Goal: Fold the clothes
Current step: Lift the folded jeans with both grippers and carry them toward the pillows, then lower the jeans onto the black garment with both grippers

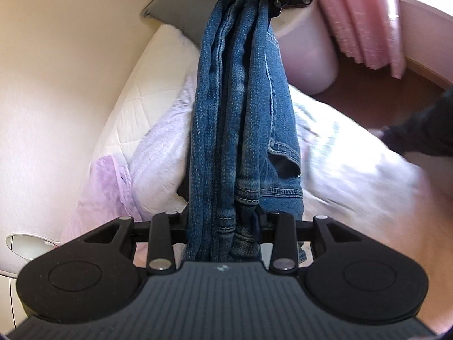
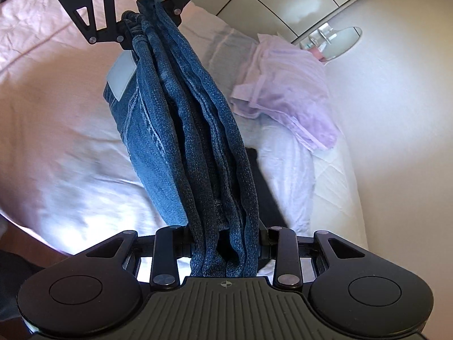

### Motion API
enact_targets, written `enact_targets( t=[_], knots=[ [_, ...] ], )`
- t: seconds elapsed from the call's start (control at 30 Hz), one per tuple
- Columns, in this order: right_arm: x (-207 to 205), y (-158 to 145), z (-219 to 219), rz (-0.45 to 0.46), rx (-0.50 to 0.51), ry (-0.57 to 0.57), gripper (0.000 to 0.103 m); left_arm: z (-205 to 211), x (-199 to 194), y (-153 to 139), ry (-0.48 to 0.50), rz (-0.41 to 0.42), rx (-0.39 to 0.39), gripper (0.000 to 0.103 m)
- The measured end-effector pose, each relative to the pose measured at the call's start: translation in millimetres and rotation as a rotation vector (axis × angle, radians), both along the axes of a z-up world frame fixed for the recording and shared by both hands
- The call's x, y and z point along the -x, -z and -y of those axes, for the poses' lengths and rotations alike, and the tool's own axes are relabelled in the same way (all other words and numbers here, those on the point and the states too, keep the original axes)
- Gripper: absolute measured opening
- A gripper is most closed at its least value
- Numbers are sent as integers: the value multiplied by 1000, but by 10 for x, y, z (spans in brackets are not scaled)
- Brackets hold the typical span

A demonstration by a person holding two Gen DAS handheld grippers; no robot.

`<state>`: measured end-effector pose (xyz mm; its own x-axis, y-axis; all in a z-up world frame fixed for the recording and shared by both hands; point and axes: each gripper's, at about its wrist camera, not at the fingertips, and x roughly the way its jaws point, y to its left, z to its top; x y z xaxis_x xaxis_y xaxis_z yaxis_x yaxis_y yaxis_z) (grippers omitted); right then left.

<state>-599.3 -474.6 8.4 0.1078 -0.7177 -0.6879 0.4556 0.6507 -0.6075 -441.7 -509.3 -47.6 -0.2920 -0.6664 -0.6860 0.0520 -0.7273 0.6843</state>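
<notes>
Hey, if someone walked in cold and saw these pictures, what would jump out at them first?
The blue jeans, bunched into a thick rope and stretched between the two grippers. The left gripper clamps one end and the right gripper the other, holding them above the pale bed. Next, the lilac garment lying near the bed's edge.

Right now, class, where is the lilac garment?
The lilac garment lies on the bed's far edge, right of the hanging jeans in the right wrist view.
</notes>
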Motion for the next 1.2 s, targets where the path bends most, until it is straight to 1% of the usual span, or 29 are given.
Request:
enact_targets(
  t=[0.17,0.23,0.33,0.4,0.43,0.53,0.6,0.63,0.67,0.7,0.73,0.77,0.83,0.87,0.93,1.03,1.1,1.13,1.2],
  knots=[
    [630,79,1080,6,5,-36,33,1068,633,84,-69,-8,14,34],
    [885,100,1571,9,13,-49,33,1548,869,105,-91,-4,36,34],
    [1203,127,2272,8,45,-69,33,2158,1140,148,-121,-9,113,34],
    [1332,361,2504,10,74,-67,33,2446,1262,305,-128,-16,180,34],
    [1391,495,2601,12,89,-66,33,2551,1312,454,-130,-17,204,34],
    [1566,897,2894,15,134,-60,34,2690,1425,1163,-130,-2,221,34],
    [1683,1165,3090,17,164,-56,35,2645,1465,1807,-129,23,182,35],
    [1714,1427,3105,8,143,-63,35,2612,1478,2159,-127,46,146,36],
    [1734,1739,3090,-6,110,-74,35,2577,1488,2440,-121,69,106,39],
    [1751,1946,3057,-14,78,-81,35,2535,1500,2679,-114,86,68,41],
    [1767,2114,3017,-19,47,-86,35,2485,1509,2881,-112,94,56,42],
    [1783,2282,2978,-25,17,-92,38,2433,1502,2977,-120,82,81,42],
    [1814,2618,2899,-37,-44,-103,41,2370,1452,3010,-140,45,116,42],
    [1837,2660,2854,-34,-43,-98,42,2351,1418,2992,-143,33,128,43],
    [1880,2632,2770,-30,-22,-81,44,2310,1364,2940,-151,25,145,47],
    [1867,2573,2665,-48,-5,-62,46,2237,1281,2866,-152,12,159,50],
    [1827,2572,2610,-57,-2,-54,46,2229,1229,2909,-140,32,158,51],
    [1810,2586,2590,-58,-9,-49,46,2236,1204,2931,-135,37,151,50],
    [1781,2599,2591,-54,-32,-39,45,2279,1166,2939,-134,28,122,43]
  ],
)
